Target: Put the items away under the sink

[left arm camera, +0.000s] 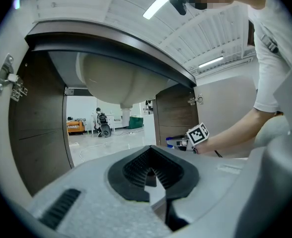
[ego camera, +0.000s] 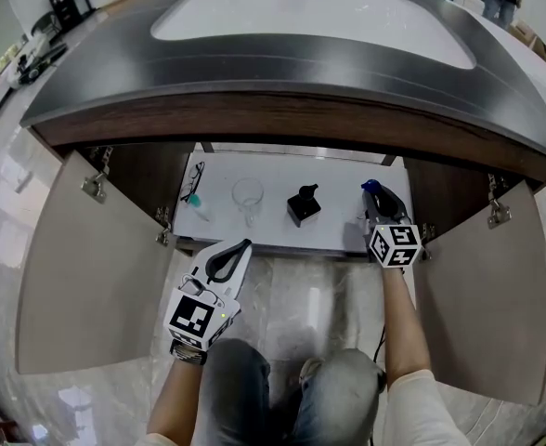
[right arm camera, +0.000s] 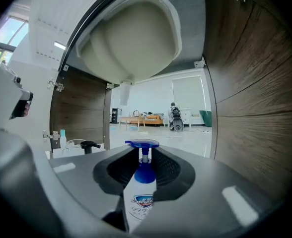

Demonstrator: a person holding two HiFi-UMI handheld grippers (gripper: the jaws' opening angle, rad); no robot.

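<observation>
Countertop (ego camera: pixel 282 72): dark grey, smooth, satin sheen. Basin (ego camera: pixel 310 12): white, glossy. Cabinet side wall (right arm camera: pixel 255 93): dark wood grain, matt. Doors (ego camera: pixel 87 268): plain beige, matt. Hinges (ego camera: pixel 94 186): bright metal. Tumbler (ego camera: pixel 247 196): clear, glass-like. Pump bottle (right arm camera: pixel 142 192): glossy white plastic, blue plastic pump. Left gripper (left arm camera: pixel 153 170), right gripper (right arm camera: pixel 146 160): grey pebbled plastic, black ribbed pads (left arm camera: pixel 136 167). Room floor (ego camera: pixel 301 295): polished, reflective.

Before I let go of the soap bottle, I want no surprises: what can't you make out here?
- Bottle base: in the head view the right gripper covers it; in the right gripper view the jaws cut it off. Whether it rests on the shelf cannot be told.
- Thin items at the shelf's left: too small in the head view to name.
- Shelf's back: hidden under the countertop in the head view.
</observation>
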